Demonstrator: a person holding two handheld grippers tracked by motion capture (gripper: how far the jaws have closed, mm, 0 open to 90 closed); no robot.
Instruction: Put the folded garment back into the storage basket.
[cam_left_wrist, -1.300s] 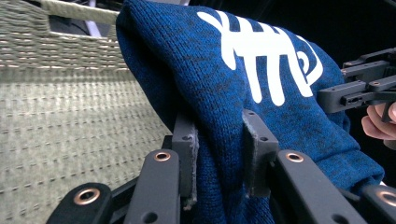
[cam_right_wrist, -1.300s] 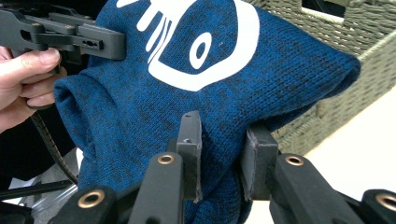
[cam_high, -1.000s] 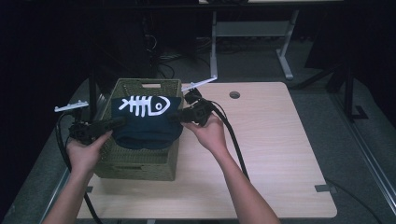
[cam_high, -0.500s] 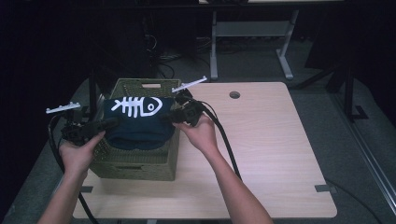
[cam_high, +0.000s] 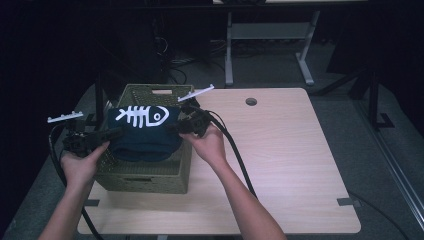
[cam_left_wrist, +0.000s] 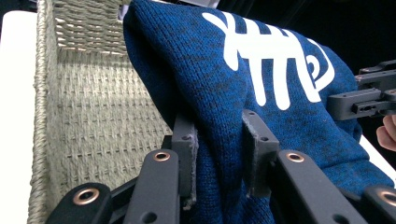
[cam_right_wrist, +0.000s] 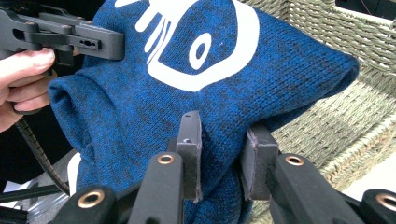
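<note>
Light wooden counter (cam_high: 280, 165) with a round cable hole (cam_high: 251, 101) near the far edge. Olive woven rectangular basket (cam_high: 150, 176) sits at the counter's left end. Dark blue knitted garment with a white fish-skeleton print (cam_high: 143, 131) is held stretched above the basket. Left gripper (cam_high: 111, 134) clamps its left edge; right gripper (cam_high: 175, 127) clamps its right edge. Black cables trail from both toward the person. Forearms enter from the bottom edge.
</note>
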